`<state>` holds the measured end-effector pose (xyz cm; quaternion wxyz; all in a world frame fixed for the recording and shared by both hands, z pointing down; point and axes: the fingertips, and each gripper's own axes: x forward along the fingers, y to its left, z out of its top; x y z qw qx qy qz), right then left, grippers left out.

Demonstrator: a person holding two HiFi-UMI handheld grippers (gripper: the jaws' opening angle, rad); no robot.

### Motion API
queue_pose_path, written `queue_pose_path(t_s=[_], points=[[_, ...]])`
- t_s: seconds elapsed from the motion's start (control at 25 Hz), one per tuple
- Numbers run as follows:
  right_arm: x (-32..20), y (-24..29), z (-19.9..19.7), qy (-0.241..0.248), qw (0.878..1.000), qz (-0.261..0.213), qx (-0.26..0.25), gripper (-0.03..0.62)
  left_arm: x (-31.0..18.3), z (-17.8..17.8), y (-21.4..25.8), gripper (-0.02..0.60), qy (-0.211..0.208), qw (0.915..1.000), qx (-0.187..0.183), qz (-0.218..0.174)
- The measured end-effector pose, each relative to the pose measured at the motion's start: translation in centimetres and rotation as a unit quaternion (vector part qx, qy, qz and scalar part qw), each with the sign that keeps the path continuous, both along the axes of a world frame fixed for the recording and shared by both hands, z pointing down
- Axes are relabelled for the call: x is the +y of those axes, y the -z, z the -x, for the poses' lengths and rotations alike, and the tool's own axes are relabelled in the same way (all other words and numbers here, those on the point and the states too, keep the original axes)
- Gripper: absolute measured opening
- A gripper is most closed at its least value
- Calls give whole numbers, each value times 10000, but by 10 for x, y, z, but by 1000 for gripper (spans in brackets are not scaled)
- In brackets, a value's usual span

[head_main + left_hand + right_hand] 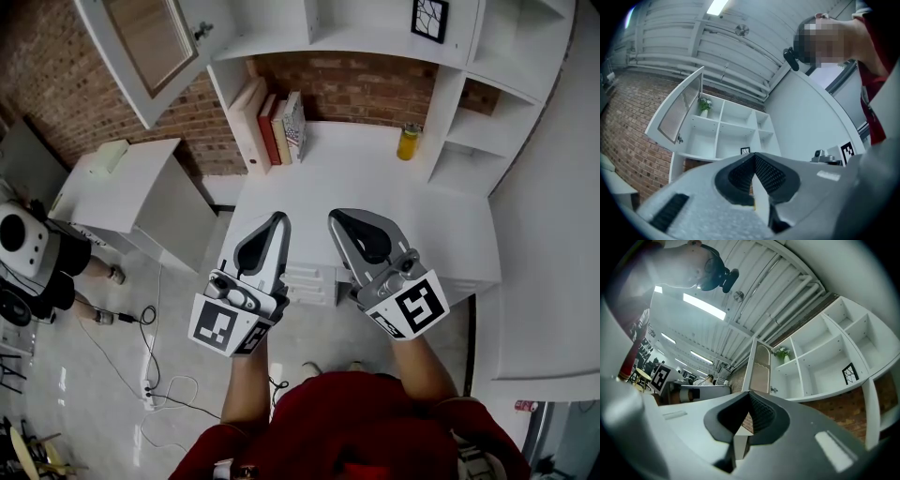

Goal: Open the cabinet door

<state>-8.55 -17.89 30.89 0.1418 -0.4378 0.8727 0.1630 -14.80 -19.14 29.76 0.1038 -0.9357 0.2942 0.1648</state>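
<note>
The white cabinet door with a mesh panel hangs swung out at the upper left, above the desk; its small latch shows at the door's edge. The door also appears in the left gripper view and, edge-on, in the right gripper view, with open white shelves beside it. My left gripper and right gripper are held side by side over the front of the white desk, well below the door and apart from it. Both are shut with nothing between the pads.
Several books lean at the desk's back left and a yellow jar stands at the back right. A framed picture sits on a shelf above. A low white cabinet stands left of the desk; cables and a power strip lie on the floor.
</note>
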Motion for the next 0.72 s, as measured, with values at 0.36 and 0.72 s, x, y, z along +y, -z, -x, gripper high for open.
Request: queue_pose_path(t_s=[0.36, 0.72], points=[[-1, -8, 2, 16, 10000, 75, -30, 11, 0, 2, -11, 5, -5, 9999, -104, 72], [2, -8, 7, 18, 10000, 83, -27, 11, 5, 8, -9, 6, 8, 10000, -54, 62]])
